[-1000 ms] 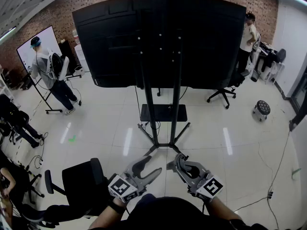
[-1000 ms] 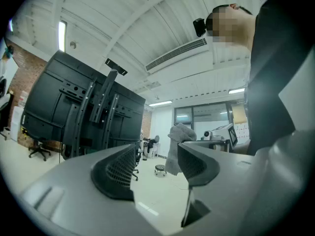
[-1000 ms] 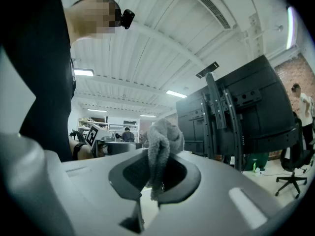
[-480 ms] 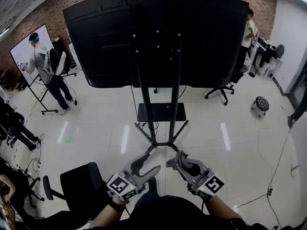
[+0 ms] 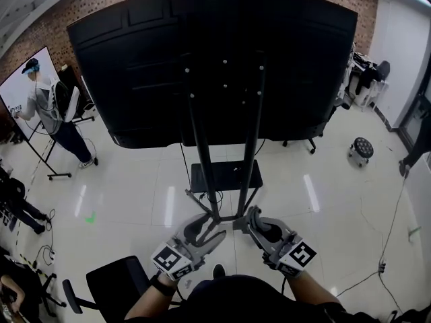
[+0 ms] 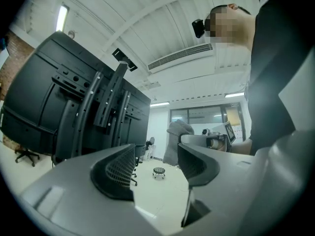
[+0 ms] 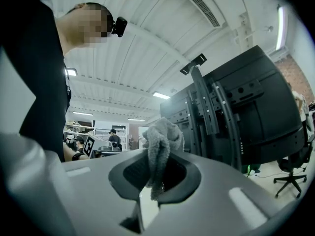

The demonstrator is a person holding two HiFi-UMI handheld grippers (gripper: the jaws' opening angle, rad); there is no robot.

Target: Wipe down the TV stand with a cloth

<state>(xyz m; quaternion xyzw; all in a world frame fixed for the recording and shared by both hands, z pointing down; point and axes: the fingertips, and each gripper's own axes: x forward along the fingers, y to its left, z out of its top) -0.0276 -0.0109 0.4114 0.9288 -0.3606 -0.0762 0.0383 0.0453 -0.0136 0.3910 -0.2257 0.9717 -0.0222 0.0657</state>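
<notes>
While both grippers are held side by side above the tiled floor [image 5: 135,187], just short of the base of the TV stand [image 5: 205,157], the right gripper [image 7: 155,176] has its jaws clamped on the grey cloth [image 7: 160,139]. The cloth is pinched between the two pads; a bunched portion projects beyond the jaw tips and a short tail hangs in the gap behind them. The left gripper [image 6: 156,168] has its jaws apart with nothing between them. The cloth is not in contact with the stand, whose two upright posts carry the black TV [image 5: 202,59] above a small shelf [image 5: 225,175].
</notes>
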